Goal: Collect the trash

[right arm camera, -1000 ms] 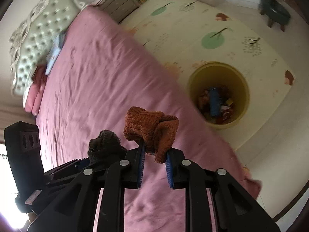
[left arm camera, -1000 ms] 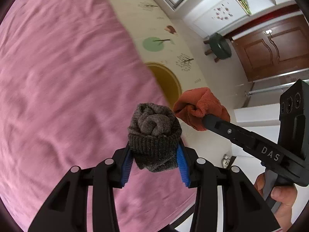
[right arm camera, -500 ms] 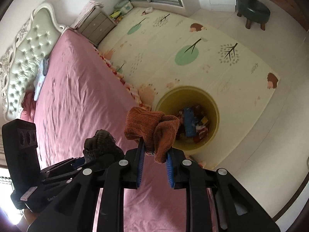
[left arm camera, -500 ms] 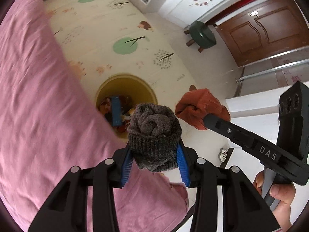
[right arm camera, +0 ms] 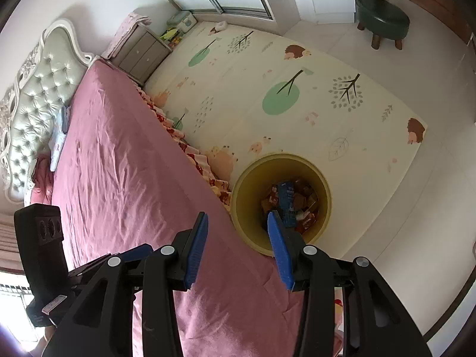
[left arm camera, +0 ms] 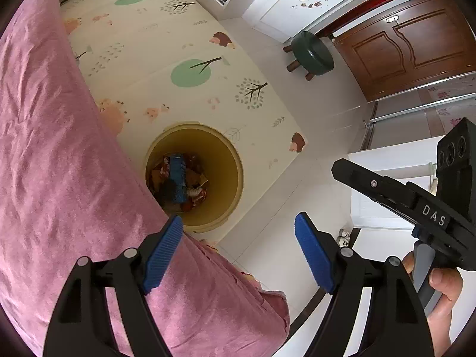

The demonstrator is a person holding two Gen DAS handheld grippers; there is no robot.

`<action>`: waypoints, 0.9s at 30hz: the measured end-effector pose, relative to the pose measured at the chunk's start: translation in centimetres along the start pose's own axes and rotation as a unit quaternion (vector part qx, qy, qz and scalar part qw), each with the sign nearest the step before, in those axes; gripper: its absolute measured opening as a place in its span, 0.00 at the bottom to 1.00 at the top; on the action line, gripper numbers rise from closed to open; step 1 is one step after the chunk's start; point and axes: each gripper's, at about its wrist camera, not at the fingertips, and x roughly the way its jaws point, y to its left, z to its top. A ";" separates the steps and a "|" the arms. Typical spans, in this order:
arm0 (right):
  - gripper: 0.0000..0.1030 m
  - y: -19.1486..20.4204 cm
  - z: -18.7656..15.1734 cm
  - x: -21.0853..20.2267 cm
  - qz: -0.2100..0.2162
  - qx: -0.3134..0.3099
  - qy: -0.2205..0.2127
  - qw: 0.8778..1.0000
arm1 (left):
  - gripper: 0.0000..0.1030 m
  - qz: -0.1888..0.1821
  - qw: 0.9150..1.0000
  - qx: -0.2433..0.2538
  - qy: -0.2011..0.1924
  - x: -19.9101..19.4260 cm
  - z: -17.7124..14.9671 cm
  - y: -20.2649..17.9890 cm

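Observation:
A yellow round bin [left arm camera: 229, 178] stands on the play mat beside the bed; it also shows in the right wrist view [right arm camera: 253, 184]. It holds several pieces of trash, among them a blue packet [left arm camera: 177, 175] and a dark lump [left arm camera: 169, 189]. My left gripper [left arm camera: 238, 245] is open and empty, above the bed's edge, just short of the bin. My right gripper [right arm camera: 236, 245] is open and empty, also above the bin's near rim. The right gripper's black body [left arm camera: 401, 196] shows at the right in the left wrist view.
A pink bedspread [right arm camera: 119, 178] covers the bed on the left, with a tufted headboard [right arm camera: 38, 89]. A cream play mat [right arm camera: 282, 89] covers the floor. A green stool [left arm camera: 312, 53], a brown door [left arm camera: 401, 44] and a nightstand [right arm camera: 139, 53] stand further off.
Both grippers moved out over the bin and opened. The grey sock roll and the orange sock have left the jaws; a dark lump now lies in the bin.

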 end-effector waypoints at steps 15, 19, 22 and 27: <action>0.41 6.4 -3.1 -1.2 0.020 -0.050 0.015 0.998 | 0.75 0.021 0.999 0.003 -0.029 -6.0 -4.3 2.3; 0.41 9.3 -4.8 -1.2 0.022 -0.079 0.027 0.996 | 0.75 0.057 0.997 -0.010 -0.053 -8.8 -6.7 4.4; 0.41 11.7 -6.5 -1.2 0.027 -0.103 0.037 0.994 | 0.75 0.083 0.994 -0.032 -0.069 -11.2 -9.0 6.3; 0.42 16.2 -9.9 -1.4 0.045 -0.147 0.055 0.987 | 0.75 0.126 0.986 -0.057 -0.089 -14.9 -13.9 9.2</action>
